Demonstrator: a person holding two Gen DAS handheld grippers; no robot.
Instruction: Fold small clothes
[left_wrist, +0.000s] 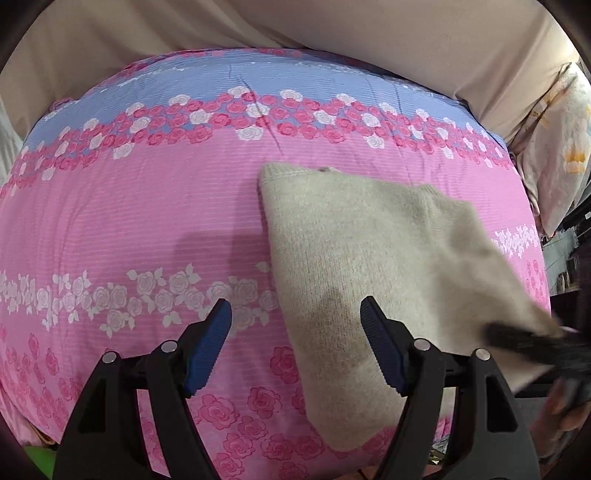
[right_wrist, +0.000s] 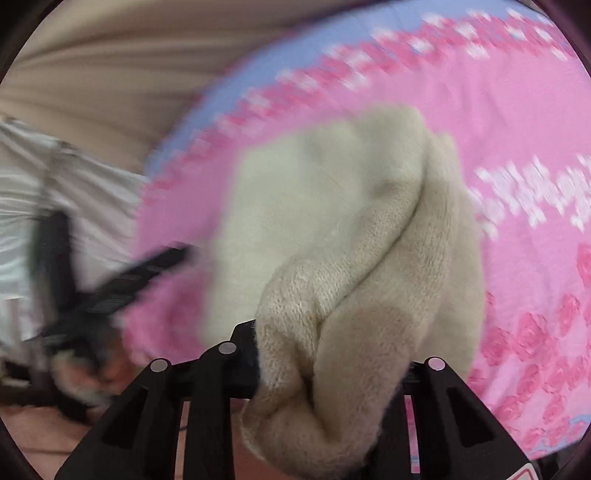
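A beige knitted garment (left_wrist: 362, 240) lies on a pink and blue rose-print bedspread (left_wrist: 129, 221), its near right corner lifted. My left gripper (left_wrist: 295, 306) hovers open over the garment's left edge, blue pads (left_wrist: 210, 347) wide apart and nothing between them. At the right edge of the left wrist view my right gripper (left_wrist: 535, 343) shows as a dark blur at the raised corner. In the right wrist view the right gripper (right_wrist: 325, 350) is shut on a bunched fold of the garment (right_wrist: 332, 206), which hides its fingertips. The left gripper (right_wrist: 110, 288) is a blur at left.
Beige fabric (left_wrist: 332, 29) rises behind the bed. A printed pillow (left_wrist: 554, 147) lies at the bed's right end, with dark clutter (left_wrist: 569, 251) beyond the edge. White striped cloth (right_wrist: 55, 184) sits off the bedspread (right_wrist: 517, 129). A hand (right_wrist: 85, 369) holds the left gripper.
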